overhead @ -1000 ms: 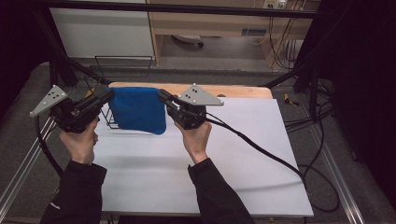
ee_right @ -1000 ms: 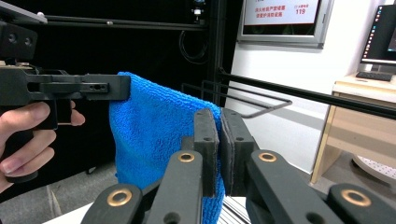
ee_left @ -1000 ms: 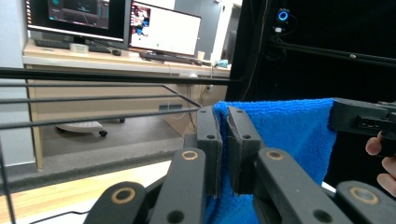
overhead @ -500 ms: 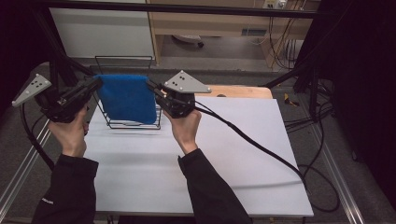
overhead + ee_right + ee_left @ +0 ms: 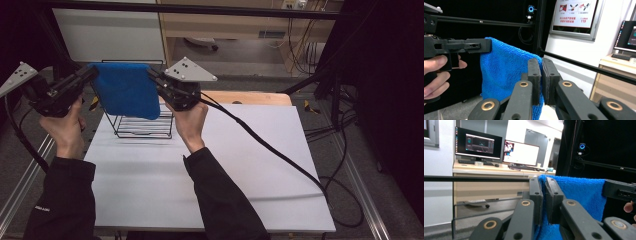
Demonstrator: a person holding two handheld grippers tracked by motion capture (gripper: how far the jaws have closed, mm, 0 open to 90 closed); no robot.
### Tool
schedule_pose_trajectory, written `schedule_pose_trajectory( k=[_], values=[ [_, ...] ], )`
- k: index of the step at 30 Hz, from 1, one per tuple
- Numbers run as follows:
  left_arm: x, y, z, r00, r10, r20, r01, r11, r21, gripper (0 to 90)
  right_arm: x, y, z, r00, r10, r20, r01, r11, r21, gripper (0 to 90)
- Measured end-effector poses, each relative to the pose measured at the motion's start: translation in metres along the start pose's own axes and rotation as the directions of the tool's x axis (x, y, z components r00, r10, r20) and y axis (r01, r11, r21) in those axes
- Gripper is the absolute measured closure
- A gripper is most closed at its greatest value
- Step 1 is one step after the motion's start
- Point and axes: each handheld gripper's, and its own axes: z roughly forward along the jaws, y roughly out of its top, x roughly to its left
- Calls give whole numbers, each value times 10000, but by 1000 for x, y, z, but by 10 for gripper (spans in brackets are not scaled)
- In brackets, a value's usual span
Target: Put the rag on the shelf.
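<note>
A blue towel hangs stretched in the air between my two grippers, above a black wire rack at the back left of the white table. My left gripper is shut on the towel's upper left corner. My right gripper is shut on its upper right corner. In the left gripper view the blue towel is pinched between the closed jaws of that left gripper. The right gripper view shows the towel clamped the same way by the right gripper, with the other hand's gripper across from it.
The white table surface spreads in front and to the right of the rack. A wooden board lies at the table's back edge. The right gripper's cable trails across the table to the right. Metal frame rails border both sides.
Both hands have risen and moved back and left, carrying the towel up off the rack. The wire rack, covered before, now stands exposed below the towel.
</note>
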Motion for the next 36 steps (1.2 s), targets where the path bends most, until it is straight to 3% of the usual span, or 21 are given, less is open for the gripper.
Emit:
schedule_pose_trajectory(
  k=[10, 21, 30, 36],
  values=[
    [7, 15, 6, 9998, 59, -192, -63, 9998, -164, 842, -3, 15, 13, 9998, -133, 172, 134, 9999, -90, 865],
    [23, 25, 10, 9993, -215, -310, 201, 9987, -463, 842, -1, 32, 33, 9989, -380, 272, 383, 9992, -101, 866],
    [33, 33, 17, 9983, -471, -332, 450, 9972, -598, 842, -5, 39, 46, 9990, -307, 312, 311, 9995, -106, 866],
    [37, 39, 25, 9981, -374, -486, 349, 9981, -506, 842, -10, 42, 54, 9992, -237, 308, 240, 9997, -101, 866]
  ],
)
